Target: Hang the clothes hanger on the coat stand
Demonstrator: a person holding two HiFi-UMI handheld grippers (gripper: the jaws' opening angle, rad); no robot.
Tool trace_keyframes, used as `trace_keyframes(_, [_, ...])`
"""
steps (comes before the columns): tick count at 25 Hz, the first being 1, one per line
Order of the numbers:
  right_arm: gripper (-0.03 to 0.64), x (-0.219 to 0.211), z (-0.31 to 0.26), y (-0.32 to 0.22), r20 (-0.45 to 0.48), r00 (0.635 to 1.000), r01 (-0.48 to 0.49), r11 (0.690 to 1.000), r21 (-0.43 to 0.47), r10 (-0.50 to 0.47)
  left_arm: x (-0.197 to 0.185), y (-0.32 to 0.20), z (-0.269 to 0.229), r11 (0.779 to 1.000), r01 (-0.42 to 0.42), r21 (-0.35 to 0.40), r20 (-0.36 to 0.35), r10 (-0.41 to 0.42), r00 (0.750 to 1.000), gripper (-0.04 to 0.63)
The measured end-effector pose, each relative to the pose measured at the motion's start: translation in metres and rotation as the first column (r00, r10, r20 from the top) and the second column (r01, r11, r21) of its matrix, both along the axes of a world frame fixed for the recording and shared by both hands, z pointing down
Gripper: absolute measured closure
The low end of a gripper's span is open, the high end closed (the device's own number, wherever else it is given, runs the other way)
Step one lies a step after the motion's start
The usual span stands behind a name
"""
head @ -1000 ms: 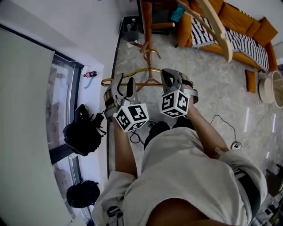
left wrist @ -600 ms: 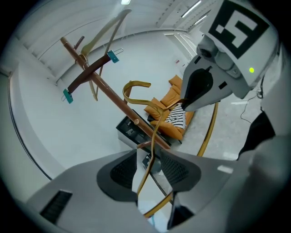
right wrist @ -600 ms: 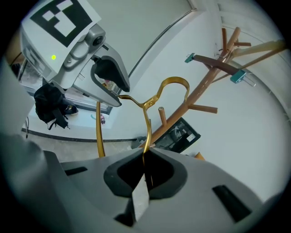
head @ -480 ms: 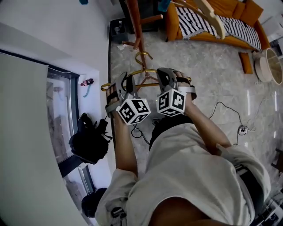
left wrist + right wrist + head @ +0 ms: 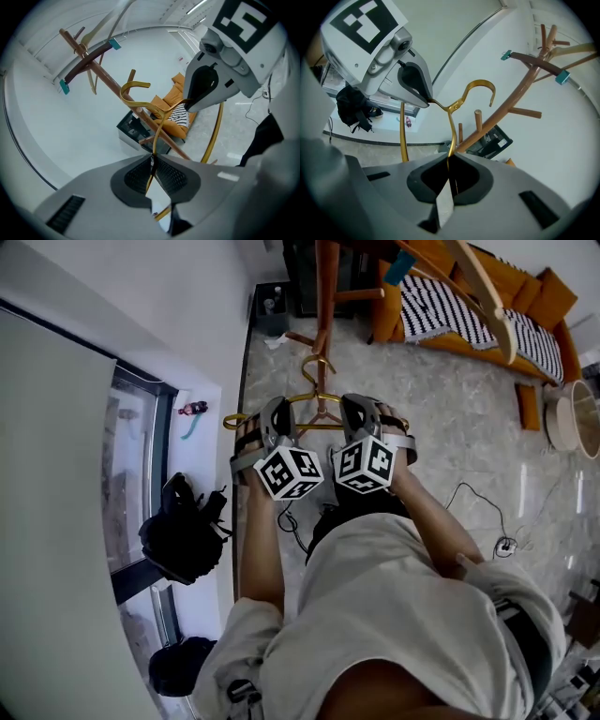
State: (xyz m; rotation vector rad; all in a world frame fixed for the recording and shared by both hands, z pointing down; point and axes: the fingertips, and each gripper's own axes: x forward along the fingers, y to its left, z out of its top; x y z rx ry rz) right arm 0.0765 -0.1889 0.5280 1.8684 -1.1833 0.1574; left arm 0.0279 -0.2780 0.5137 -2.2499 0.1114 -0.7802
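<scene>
Head view: vs 1 s ago, left gripper (image 5: 270, 418) has just been closing. Its jaws then stood wide around the hanger (image 5: 309, 397); now they pinch its gold wire, left of the neck. The 2 grippers also sit closer together. Right gripper (image 5: 361, 411) same as before: jaws fully together on the wire, right of the neck. Left gripper view: pads nearly meet, thin wire clamped between. Hanger held by both, hook up & ahead of the jaws, near the coat stand (image 5: 325, 296) but apart from it, not yet hung. Marker cubes (image 5: 291, 472) show b/w squares.
</scene>
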Motion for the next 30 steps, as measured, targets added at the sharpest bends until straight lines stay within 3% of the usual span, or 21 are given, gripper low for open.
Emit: trace_keyframes(30, [0.612, 0.053, 0.047, -0.035, 0.065, 0.996, -0.059, 0.997, -0.042, 0.062, 0.060, -0.039, 0.047, 0.998, -0.027, -0.053, 0.077, 0.031, 0.997, 0.552])
